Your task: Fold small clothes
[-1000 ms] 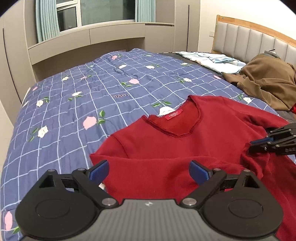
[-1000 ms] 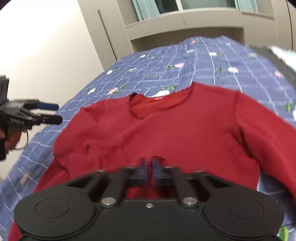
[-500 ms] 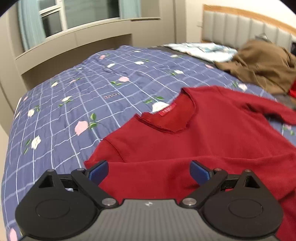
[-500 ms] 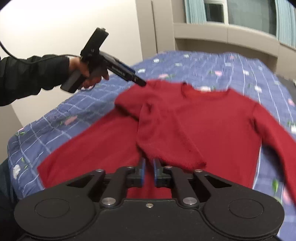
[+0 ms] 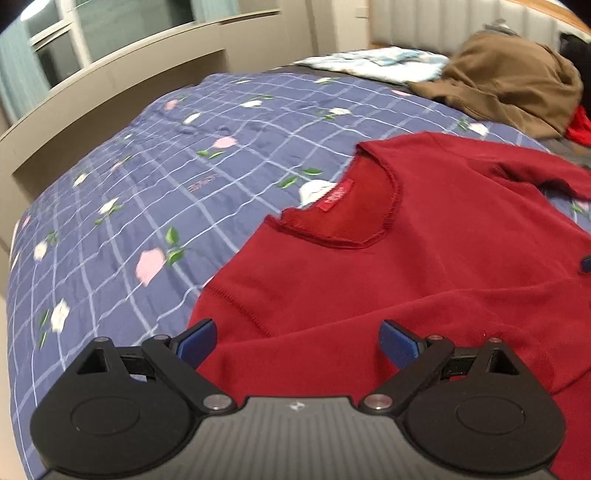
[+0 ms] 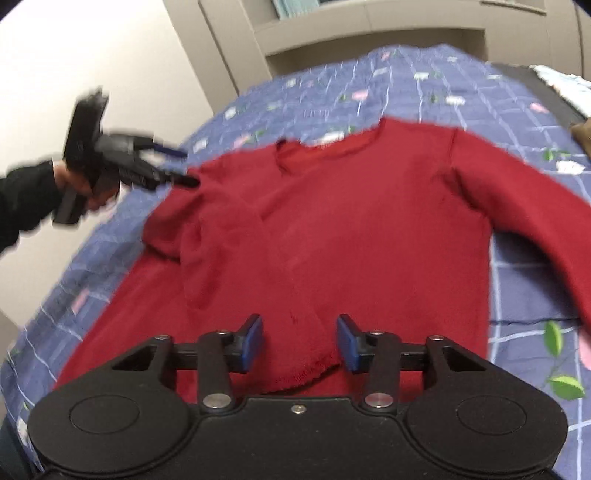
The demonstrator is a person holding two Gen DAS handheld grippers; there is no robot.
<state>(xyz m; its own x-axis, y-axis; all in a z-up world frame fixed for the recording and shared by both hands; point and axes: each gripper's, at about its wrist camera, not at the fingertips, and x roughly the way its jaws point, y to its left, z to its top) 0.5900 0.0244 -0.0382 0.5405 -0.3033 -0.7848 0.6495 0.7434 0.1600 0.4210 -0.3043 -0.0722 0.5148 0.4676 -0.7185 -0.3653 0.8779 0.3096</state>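
A red long-sleeved sweater [image 6: 369, 229] lies face up on the blue flowered quilt [image 5: 122, 206], neckline [image 5: 354, 221] away from me. One sleeve is folded across its front, and the cuff [image 6: 306, 369] lies between the pads of my right gripper [image 6: 299, 339]. Those jaws are opening and the pads do not press the cloth. My left gripper [image 5: 297, 338] is open above the folded shoulder with nothing in it. In the right wrist view the left gripper [image 6: 181, 166] hovers at that shoulder's edge, held by a hand. The other sleeve [image 6: 535, 206] lies stretched out.
A brown garment [image 5: 517, 85] and a pale blue cloth [image 5: 376, 62] lie near the padded headboard [image 5: 461, 22]. A grey built-in shelf unit [image 5: 110, 77] runs along the far side of the bed. A white wall [image 6: 92, 48] stands by the bed's left side.
The right gripper's jaws went from shut to parted, letting go of the sleeve cuff laid on the sweater's front. The left gripper came lower and closer to the shoulder and rolled.
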